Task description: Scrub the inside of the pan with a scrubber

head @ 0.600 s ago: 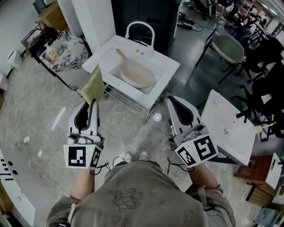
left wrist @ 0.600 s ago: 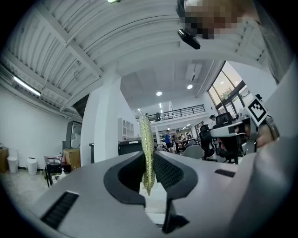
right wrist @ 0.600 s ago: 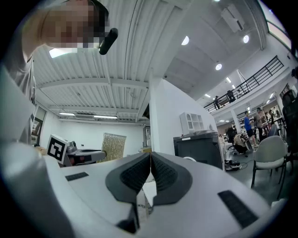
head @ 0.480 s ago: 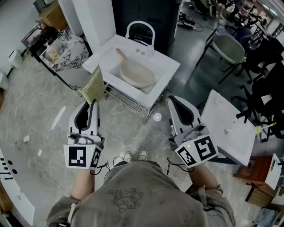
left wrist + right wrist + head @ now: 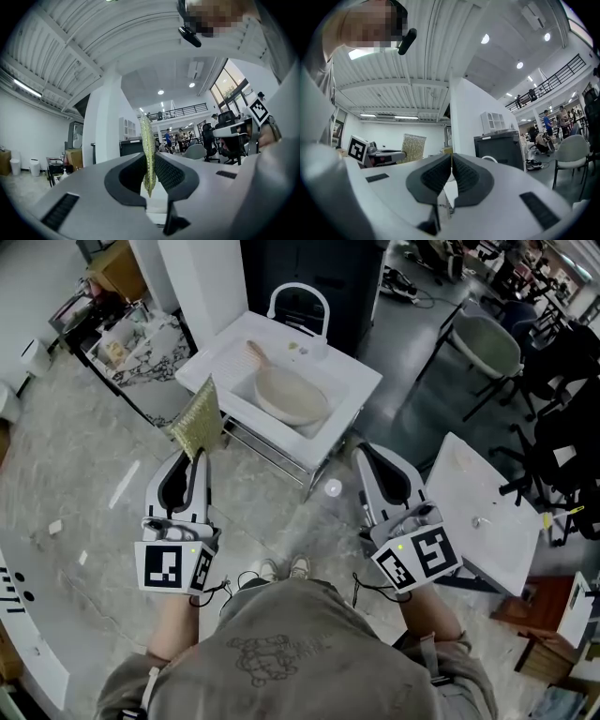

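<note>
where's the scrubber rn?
Head view, left side: the scrubber stands upright, clamped in the left claw, in the air just short of the white sink that holds the pan.

The scrubber [image 5: 195, 418] is yellow-green and sparkly, with a tiny woven pattern. The pan [image 5: 292, 399] is pale cream; the sink [image 5: 216, 357] is white. The left gripper [image 5: 197, 460] and the right gripper [image 5: 364, 454] are light grey with black pads [image 5: 169, 172] — and black-and-white square patterns. The floor [image 5: 75, 474] is blotchy grey.
</note>
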`<state>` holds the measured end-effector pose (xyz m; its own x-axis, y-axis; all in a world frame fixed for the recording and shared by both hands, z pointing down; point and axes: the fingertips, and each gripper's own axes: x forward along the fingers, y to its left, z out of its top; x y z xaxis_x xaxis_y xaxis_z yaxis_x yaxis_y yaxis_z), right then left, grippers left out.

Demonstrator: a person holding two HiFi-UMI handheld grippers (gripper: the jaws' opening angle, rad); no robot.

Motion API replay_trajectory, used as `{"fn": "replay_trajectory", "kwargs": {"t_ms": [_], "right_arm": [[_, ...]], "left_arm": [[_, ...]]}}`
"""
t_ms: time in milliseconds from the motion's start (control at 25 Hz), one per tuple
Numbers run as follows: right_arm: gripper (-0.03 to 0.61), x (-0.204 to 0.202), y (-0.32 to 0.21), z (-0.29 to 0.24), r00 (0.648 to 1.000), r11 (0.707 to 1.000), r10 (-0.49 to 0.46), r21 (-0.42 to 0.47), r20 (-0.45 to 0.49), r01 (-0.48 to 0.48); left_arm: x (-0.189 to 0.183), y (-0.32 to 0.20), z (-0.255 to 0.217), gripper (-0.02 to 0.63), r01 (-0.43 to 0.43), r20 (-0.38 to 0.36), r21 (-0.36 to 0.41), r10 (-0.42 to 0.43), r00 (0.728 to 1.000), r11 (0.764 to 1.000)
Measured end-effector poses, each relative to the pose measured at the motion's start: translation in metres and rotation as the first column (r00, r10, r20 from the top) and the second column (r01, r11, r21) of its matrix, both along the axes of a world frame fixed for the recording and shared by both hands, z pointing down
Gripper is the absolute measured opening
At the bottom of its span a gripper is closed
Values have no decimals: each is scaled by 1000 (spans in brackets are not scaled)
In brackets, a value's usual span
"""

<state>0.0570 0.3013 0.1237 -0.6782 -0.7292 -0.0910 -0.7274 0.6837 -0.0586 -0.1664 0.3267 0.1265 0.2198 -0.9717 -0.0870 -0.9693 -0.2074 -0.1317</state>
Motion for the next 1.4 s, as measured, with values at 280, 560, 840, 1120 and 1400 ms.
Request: {"fn": "replay_trajectory", "kwargs": {"t_ms": [280,560,840,1120,1400], "right_arm": [[31,9,-13,7,1000,1000,-13,-6,-4,13],[31,14,-24,12,1000,1000,-25,-9,-10,25],[31,20,-40,19,1000,1000,-14,-18,-2,14],[31,17,-60,26,1000,1000,-13,-22,-18,13],[31,4,-93,29,999,1000,-11,-21,-33,10]], "left_arm": [[8,-11,5,68,11,6,-1,-11,1000,1000],[12,-22,2,68,32,20,14,-32,999,999],[15,-39,7,67,38,22,5,-38,999,999],[14,-63,14,68,31,19,5,-31,999,1000],[2,-98,20,67,31,18,-1,-31,999,1000]]}}
